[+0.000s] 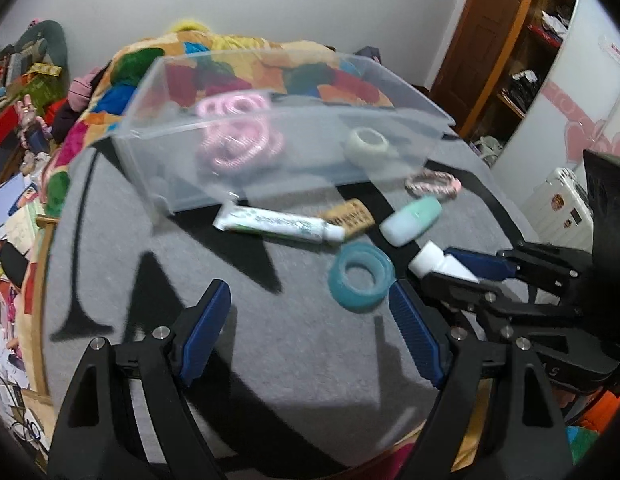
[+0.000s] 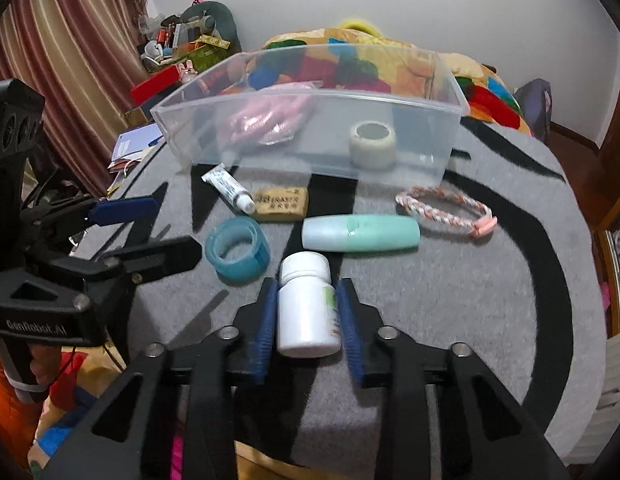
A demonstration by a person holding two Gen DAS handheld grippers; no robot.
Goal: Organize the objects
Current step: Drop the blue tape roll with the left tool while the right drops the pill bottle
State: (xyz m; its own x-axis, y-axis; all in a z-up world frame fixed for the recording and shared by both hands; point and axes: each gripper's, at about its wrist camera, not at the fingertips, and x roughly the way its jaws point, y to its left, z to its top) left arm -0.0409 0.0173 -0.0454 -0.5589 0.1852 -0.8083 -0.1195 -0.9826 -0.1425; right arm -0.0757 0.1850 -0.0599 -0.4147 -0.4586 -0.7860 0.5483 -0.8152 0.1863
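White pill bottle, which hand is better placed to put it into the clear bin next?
Right. The right gripper already has its fingers on both sides of the white pill bottle; the left gripper is open, empty, beside the blue tape roll.

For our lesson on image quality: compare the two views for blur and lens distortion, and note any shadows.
Left wrist view: motion-blurred, the clear bin and pink coils smeared. Right wrist view: sharper, the eraser print partly legible. Both: fisheye bends edges, dark corners; soft gripper shadows on the grey mat.

clear bin (image 2: 450,120) open-topped, teal tape roll (image 2: 237,254), mint bottle (image 2: 362,233) crowding its front
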